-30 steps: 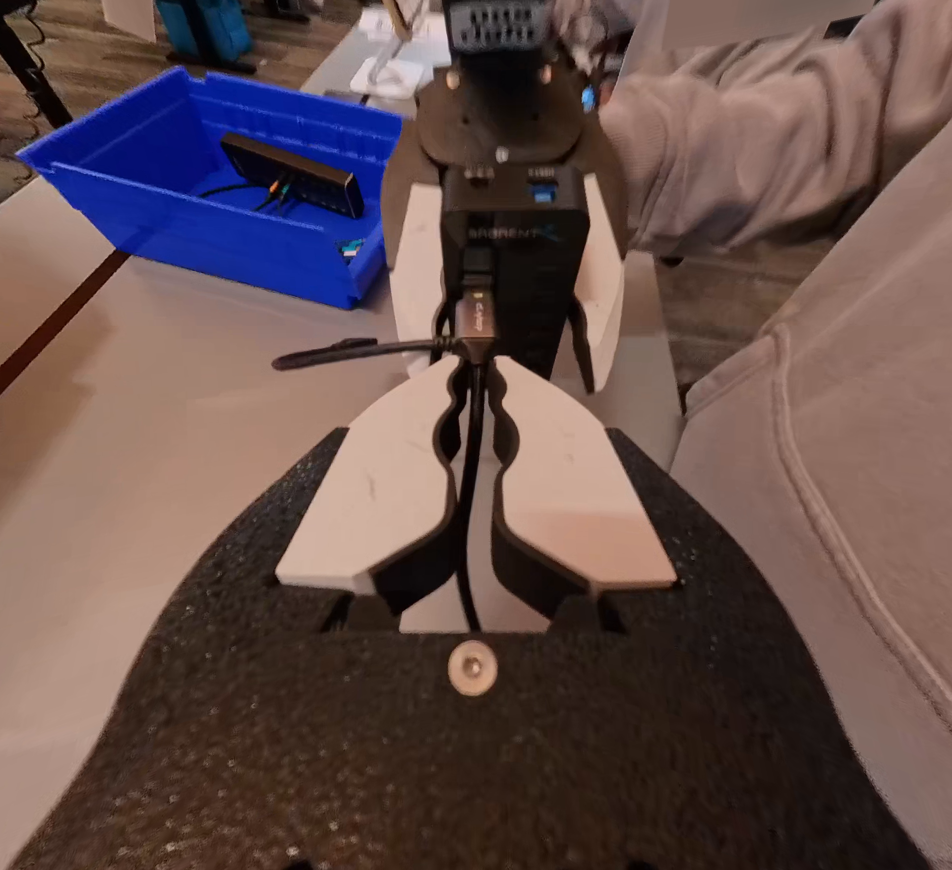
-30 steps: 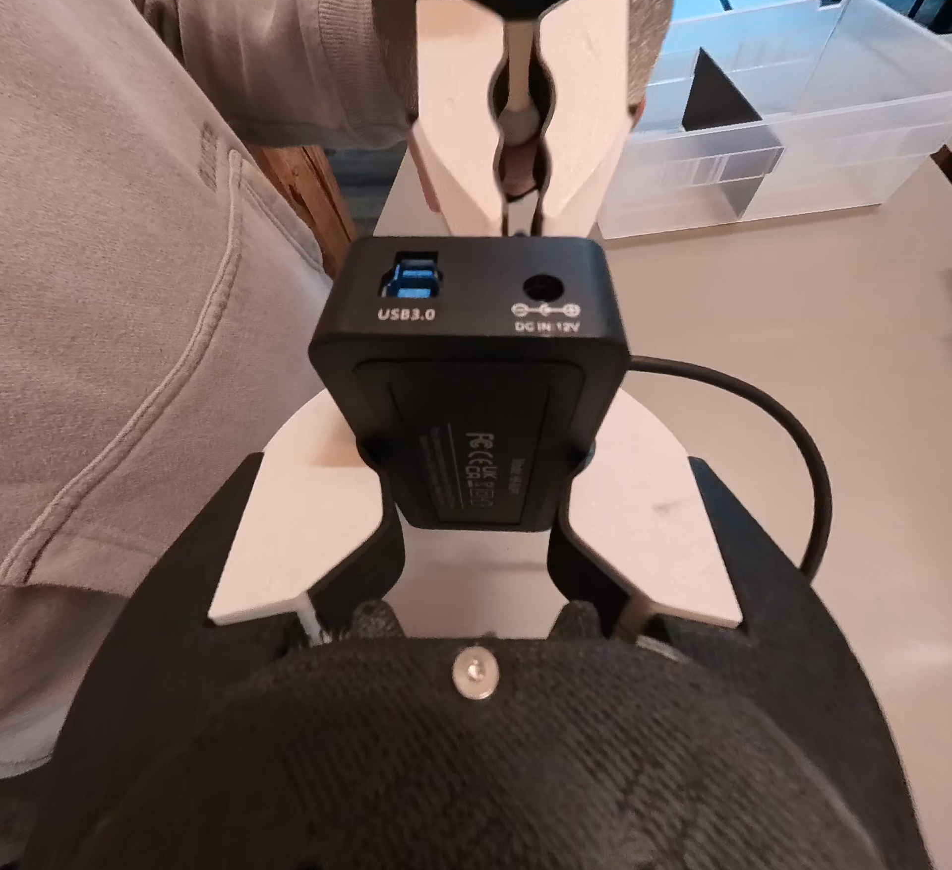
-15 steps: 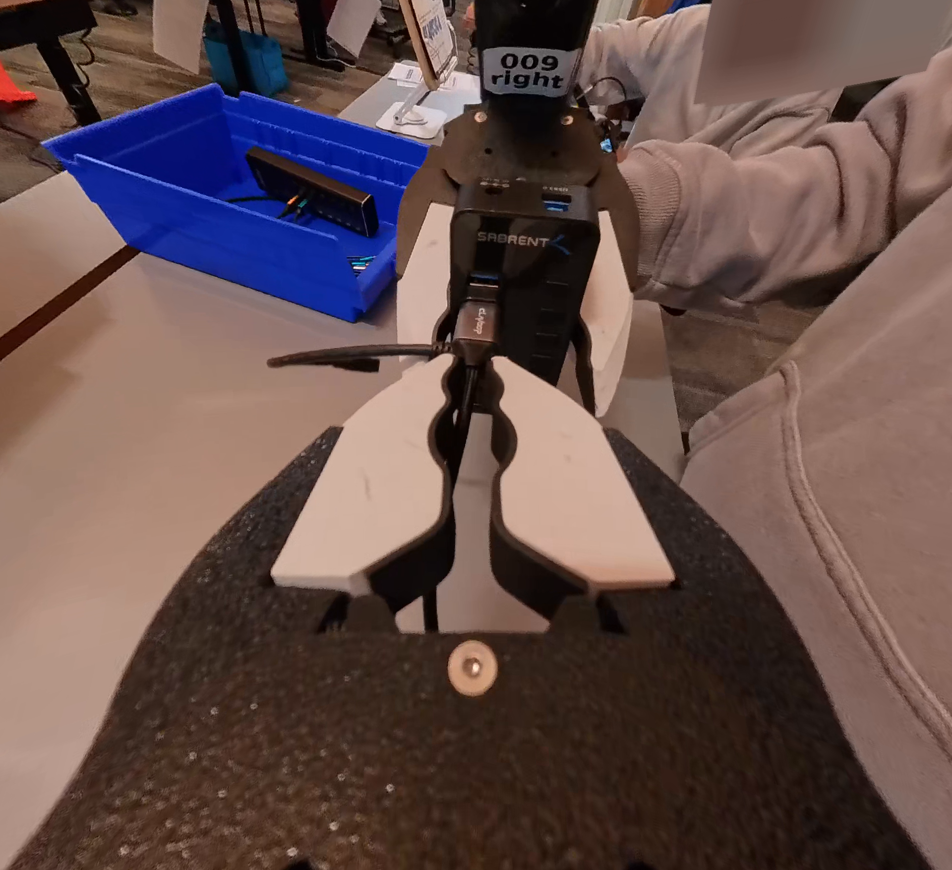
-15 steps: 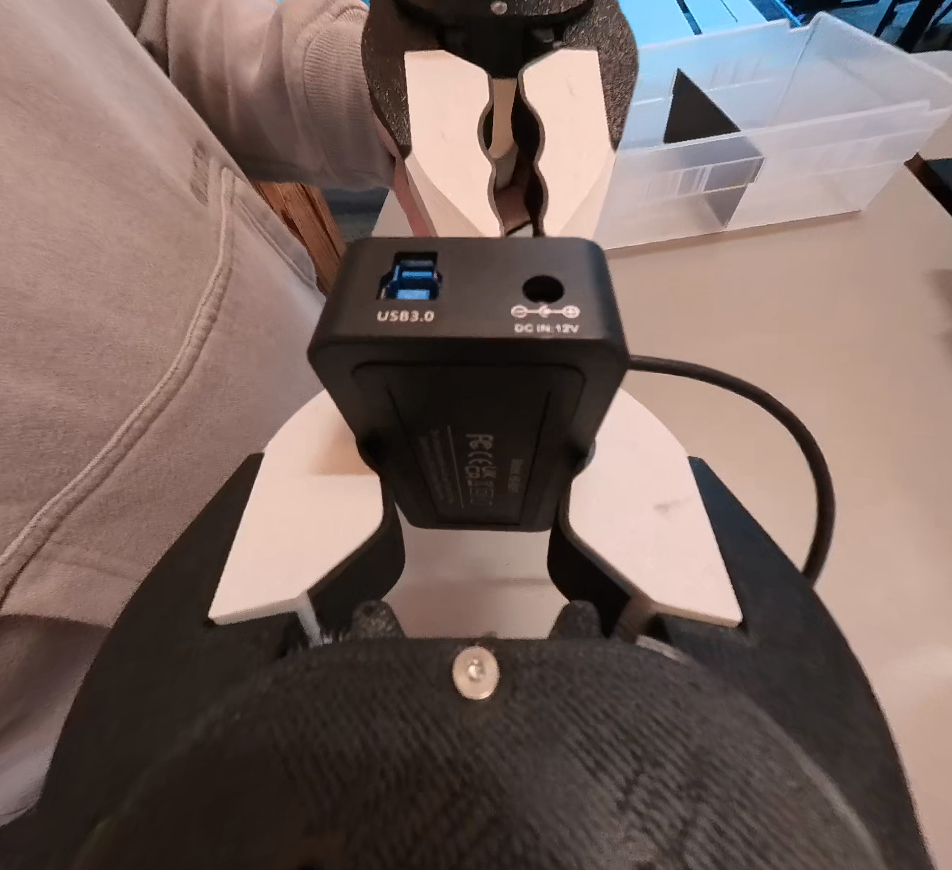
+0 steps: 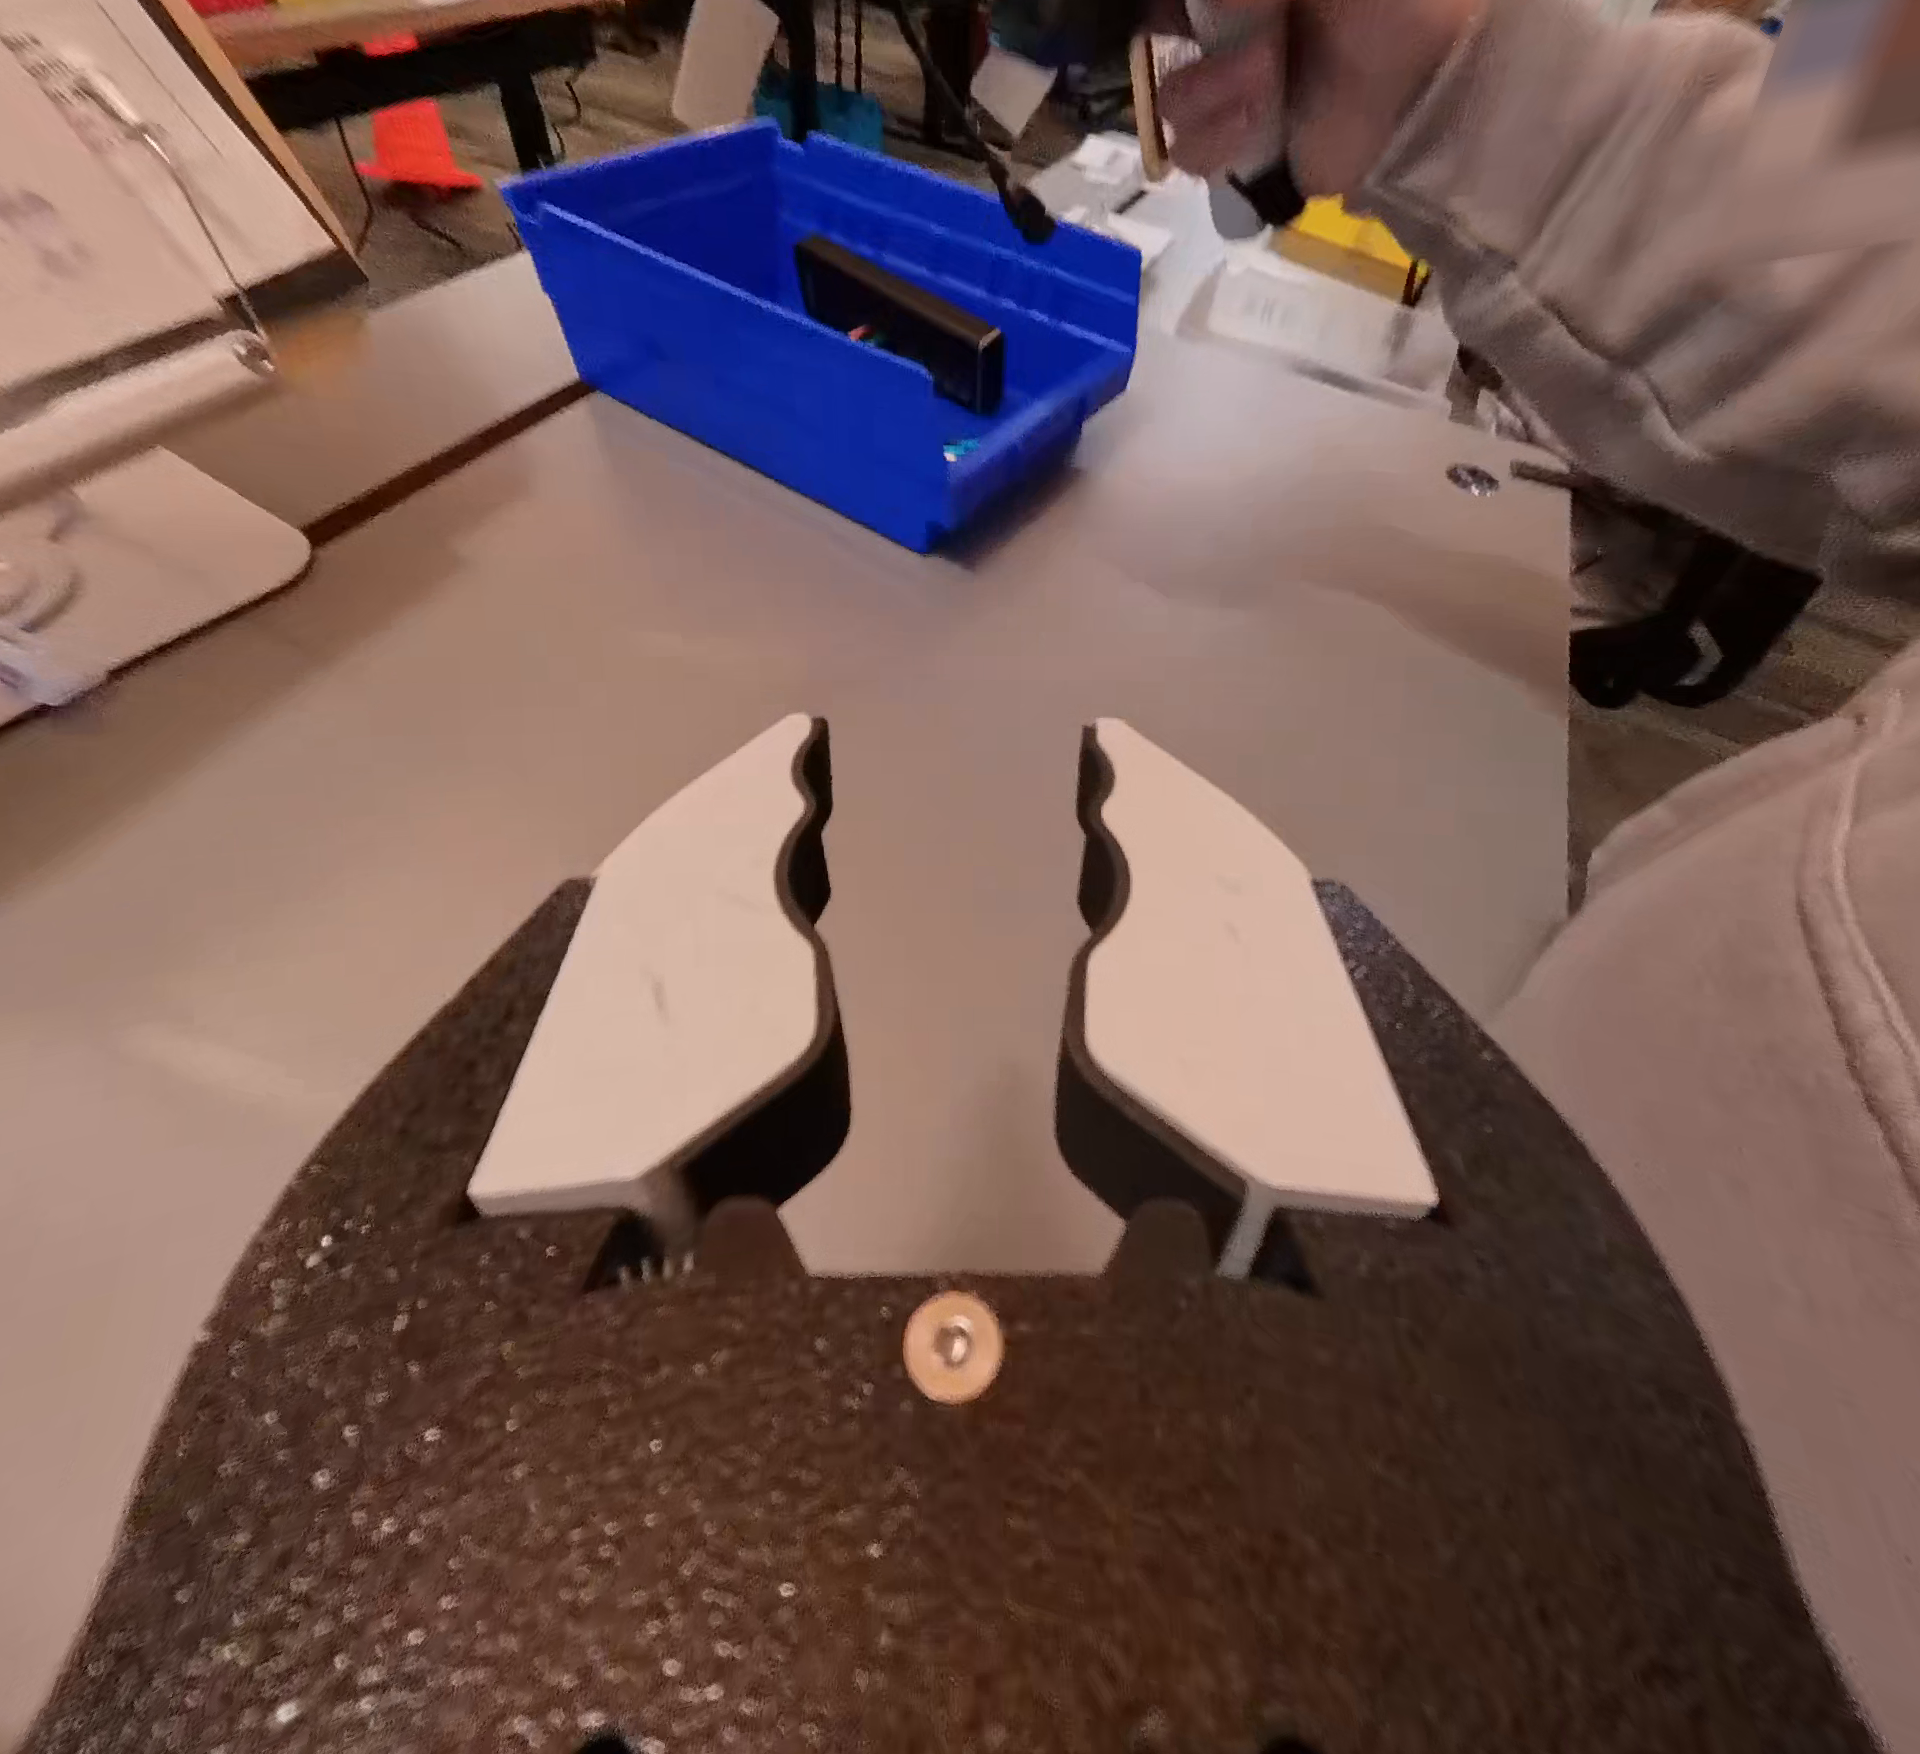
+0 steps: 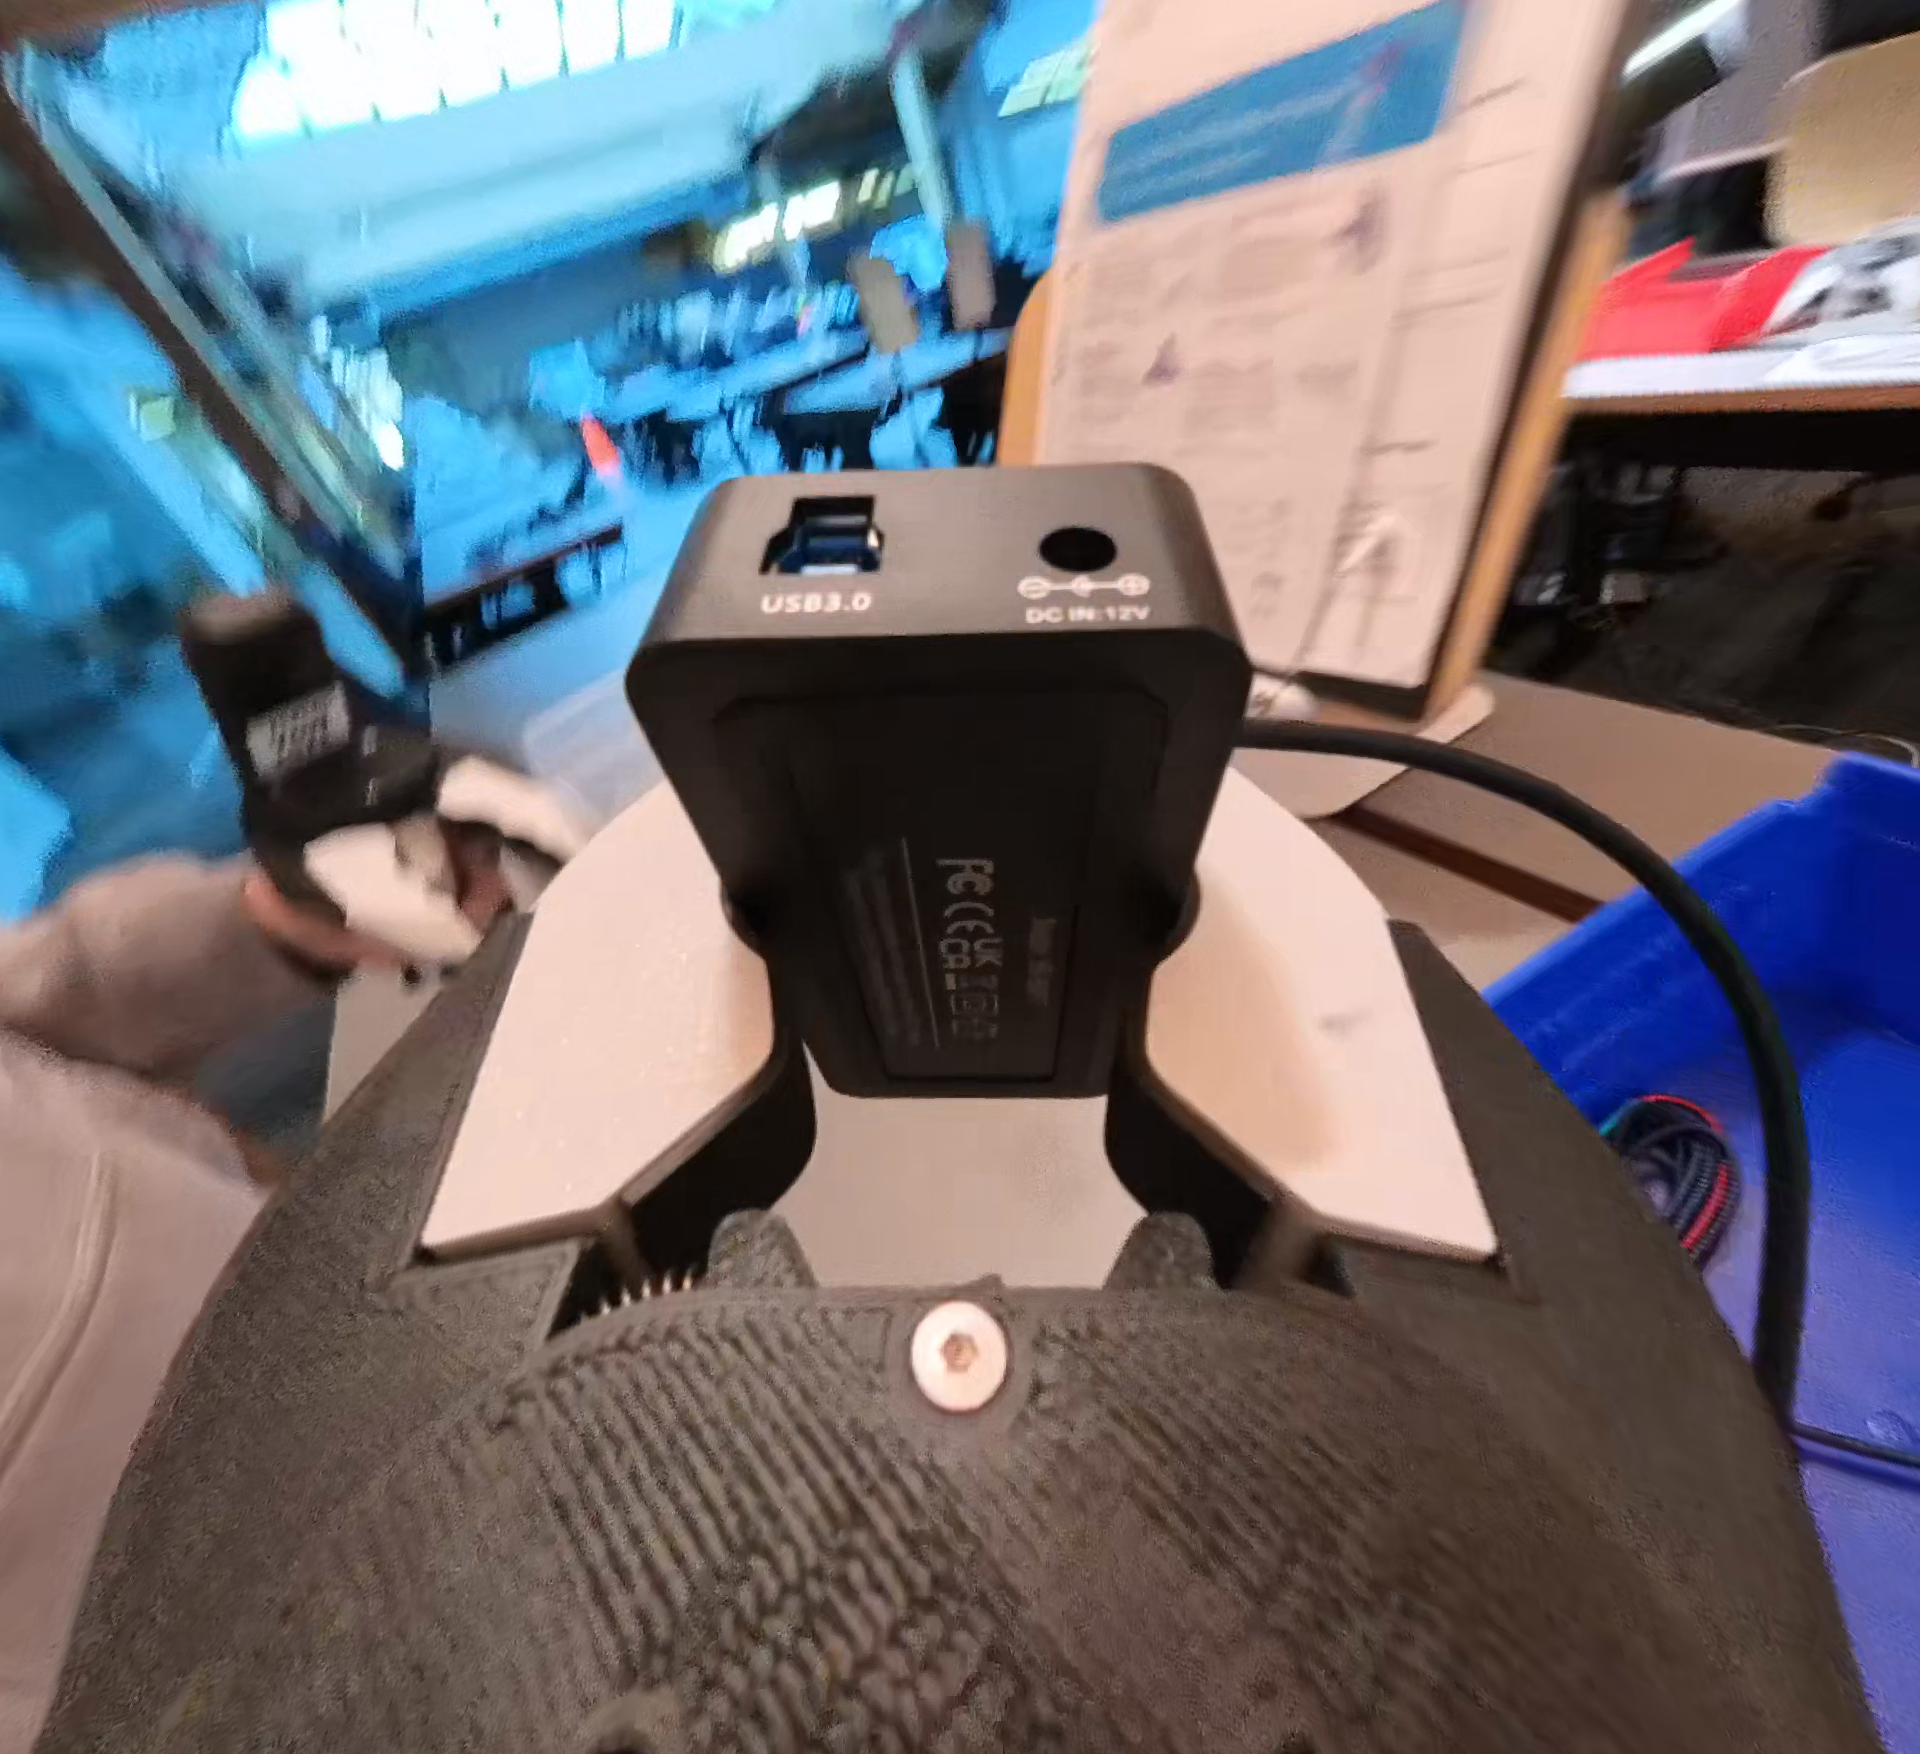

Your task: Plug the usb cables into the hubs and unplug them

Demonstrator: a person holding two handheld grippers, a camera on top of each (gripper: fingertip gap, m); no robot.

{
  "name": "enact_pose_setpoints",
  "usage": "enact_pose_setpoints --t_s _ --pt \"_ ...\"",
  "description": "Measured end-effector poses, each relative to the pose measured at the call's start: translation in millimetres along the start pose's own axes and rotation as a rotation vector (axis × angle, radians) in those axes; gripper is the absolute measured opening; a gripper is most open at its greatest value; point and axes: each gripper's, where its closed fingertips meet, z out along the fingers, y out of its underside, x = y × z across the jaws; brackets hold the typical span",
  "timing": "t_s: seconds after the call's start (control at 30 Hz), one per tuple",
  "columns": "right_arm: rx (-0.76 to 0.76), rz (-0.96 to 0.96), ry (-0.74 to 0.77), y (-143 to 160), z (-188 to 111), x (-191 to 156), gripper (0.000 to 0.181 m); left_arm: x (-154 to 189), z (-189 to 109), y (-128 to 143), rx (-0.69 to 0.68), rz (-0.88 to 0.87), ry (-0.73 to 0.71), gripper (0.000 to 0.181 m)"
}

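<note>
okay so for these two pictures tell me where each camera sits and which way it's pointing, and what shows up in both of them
Left wrist view: sits on the left gripper, open and empty, looking over the grey table toward the blue bin; the person's right hand and sleeve show upper right.
Right wrist view: sits on the right gripper, shut on the black hub, facing a standing board; the person's left hand shows at left.
Shared: the blue bin and the cable.

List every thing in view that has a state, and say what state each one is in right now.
Left claw: open, empty, above the table.
Right claw: shut on the black hub.
Black hub: held upright, black cable attached at its side.
Blue bin: open-topped, second hub leaning inside.
</note>
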Motion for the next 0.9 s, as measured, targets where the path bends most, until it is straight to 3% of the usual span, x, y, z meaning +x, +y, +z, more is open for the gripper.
enact_pose_setpoints --t_s 0.17,0.33,0.47,0.67,0.73,0.83,0.9 --pt "0.275 0.388 -0.003 -22 -36 65 0.071 10 9 14 -0.019 -0.020 0.029 0.043" --pt "0.432 0.661 0.025 -3 -58 114 0.070 13 15 17 -0.019 -0.059 0.051 0.040" --pt "0.249 0.675 0.307 44 -67 139 0.070 15 16 27 -0.060 -0.052 0.063 0.040" --pt "-0.004 0.530 0.616 79 -76 152 0.071 15 21 32 -0.081 -0.073 0.088 0.039" --pt "-0.032 0.498 0.655 84 -72 155 0.072 17 25 32 -0.093 -0.075 0.101 0.039" --pt "-0.284 0.466 0.599 119 -52 151 0.072 21 32 36 -0.117 -0.062 0.118 0.039" --pt "-0.352 0.413 0.597 129 -43 150 0.075 25 36 38 -0.132 -0.052 0.131 0.039"
